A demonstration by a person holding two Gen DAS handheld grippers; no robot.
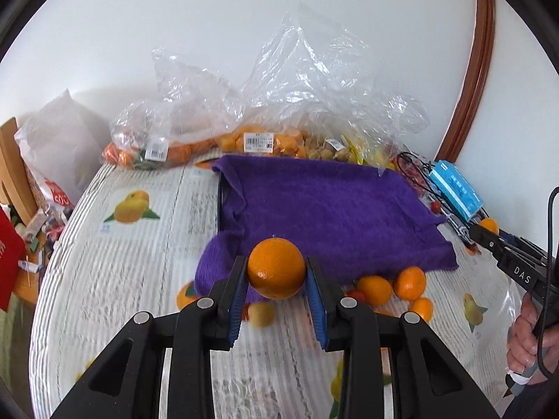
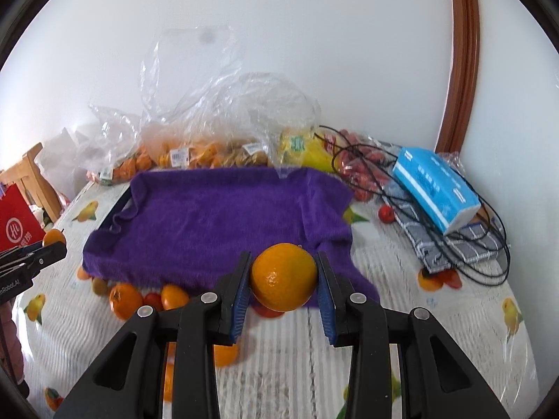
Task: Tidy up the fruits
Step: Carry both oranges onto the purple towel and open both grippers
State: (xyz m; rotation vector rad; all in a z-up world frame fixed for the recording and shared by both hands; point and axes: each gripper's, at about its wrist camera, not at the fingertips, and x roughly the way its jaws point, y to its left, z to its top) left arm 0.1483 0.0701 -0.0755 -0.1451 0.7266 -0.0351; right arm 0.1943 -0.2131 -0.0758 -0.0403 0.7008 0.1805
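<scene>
Two oranges are off the desk, one clamped in each of your tools. In the left wrist view the left gripper [image 1: 276,276] has its blue pads pressed on either side of an orange [image 1: 276,268], low centre of frame; in the right wrist view the right gripper [image 2: 283,281] squeezes its own orange [image 2: 283,277] the same way. The purple towel [image 1: 325,209] lies straight ahead of both sets of fingers, filling mid-frame, so your likely drop is forward. Neither fruit has a long axis to mind. Only the left view shows the loose oranges [image 1: 391,288] at lower right under the towel's edge; only the right view shows the blue tissue box [image 2: 436,188] whole, at right.
</scene>
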